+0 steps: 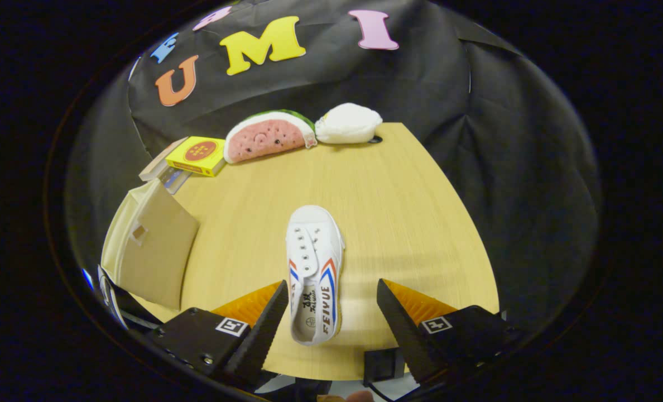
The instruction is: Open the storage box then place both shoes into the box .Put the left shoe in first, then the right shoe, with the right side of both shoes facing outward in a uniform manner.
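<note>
The gripper (331,310) hovers over the near edge of the wooden counter (409,223) with its fingers (264,324) spread wide apart, gripping nothing. Between them lies a white canvas shoe (313,273) with red and blue side stripes, its heel opening toward the near edge and its toe pointing toward the far edge; neither finger touches it. By the counter's left edge, beside the shoe and apart from it, stands the storage box (153,245), a beige thing with a flap or lid that seems to be raised, though the curved view makes its state hard to judge. At the far left corner rests a yellow box (197,156) on some flat items. Along the far edge lie a watermelon-slice plush (267,137) and, just beside it, a white plush (348,124)
</note>
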A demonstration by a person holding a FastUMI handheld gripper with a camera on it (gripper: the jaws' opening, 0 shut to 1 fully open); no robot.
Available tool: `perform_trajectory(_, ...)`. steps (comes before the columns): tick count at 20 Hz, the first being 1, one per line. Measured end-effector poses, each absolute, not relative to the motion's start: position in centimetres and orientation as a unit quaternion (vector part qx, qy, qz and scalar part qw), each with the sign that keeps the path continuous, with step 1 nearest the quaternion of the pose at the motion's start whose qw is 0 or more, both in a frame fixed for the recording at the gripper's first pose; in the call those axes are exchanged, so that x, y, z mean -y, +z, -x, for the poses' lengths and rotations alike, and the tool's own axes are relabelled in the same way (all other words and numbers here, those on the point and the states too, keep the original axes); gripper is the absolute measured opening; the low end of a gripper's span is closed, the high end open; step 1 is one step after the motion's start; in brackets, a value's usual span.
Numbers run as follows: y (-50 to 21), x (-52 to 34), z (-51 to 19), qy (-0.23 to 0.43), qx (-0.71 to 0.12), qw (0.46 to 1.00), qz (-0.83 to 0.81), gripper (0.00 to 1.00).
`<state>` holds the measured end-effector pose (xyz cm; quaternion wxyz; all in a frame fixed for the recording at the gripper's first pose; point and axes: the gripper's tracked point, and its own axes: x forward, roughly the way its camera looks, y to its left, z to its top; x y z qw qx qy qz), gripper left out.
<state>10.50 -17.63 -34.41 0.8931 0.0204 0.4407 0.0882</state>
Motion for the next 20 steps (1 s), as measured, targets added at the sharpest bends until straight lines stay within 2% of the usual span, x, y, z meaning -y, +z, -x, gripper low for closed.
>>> perform_trajectory(11,-39.7,17.1,-14.0,0.11,-0.49,0.865,0.002,0.96)
perform_trajectory(13,-39.6,16.3,-14.0,0.128,-0.498,0.858,-0.005,0.93)
perform_trajectory(14,-39.9,15.8,-14.0,0.135,-0.503,0.853,-0.007,0.88)
perform_trajectory(18,-39.9,15.0,-13.7,0.138,-0.519,0.843,-0.005,0.4)
perform_trajectory(20,-40.2,15.3,-13.8,0.124,-0.524,0.843,-0.013,0.3)
